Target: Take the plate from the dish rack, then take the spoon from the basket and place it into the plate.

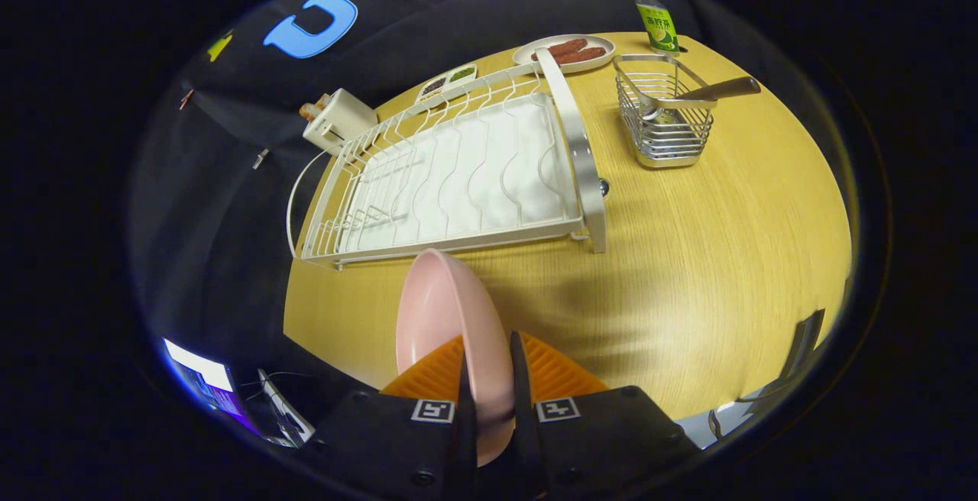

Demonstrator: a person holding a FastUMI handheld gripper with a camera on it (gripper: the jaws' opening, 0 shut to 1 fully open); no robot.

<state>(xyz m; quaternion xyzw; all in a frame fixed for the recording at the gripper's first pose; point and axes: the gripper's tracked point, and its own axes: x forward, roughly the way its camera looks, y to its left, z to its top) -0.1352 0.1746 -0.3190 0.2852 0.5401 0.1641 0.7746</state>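
Currently the gripper (489, 379) has its jaws closed to a narrow gap, both fingers pressing on the rim of the pink plate (447, 318), which stands on edge between them, clear of the table (726, 256) as far as can be judged. Rack (458, 172) lies beyond the fingers at about 12 o'clock, no dishes left in it. Basket (666, 123) sits at about 1 o'clock, well apart from the plate, with the spoon (707, 92) lying across its top, brown handle poking out toward 3 o'clock. Far side: a plate of sausages (565, 52) and a bottle (657, 21). Plate step looks done; set-down likely next. Risks: the hold is on the rim only, so the plate could pivot or slide out if swung quickly. Released while still on edge, it would likely tip or roll across the table, perhaps toward the near edge at 6 o'clock. Lowered too close to the rack, its rim could knock the frame. Later, the spoon's handle could catch the basket's wires on the lift and drag the basket.
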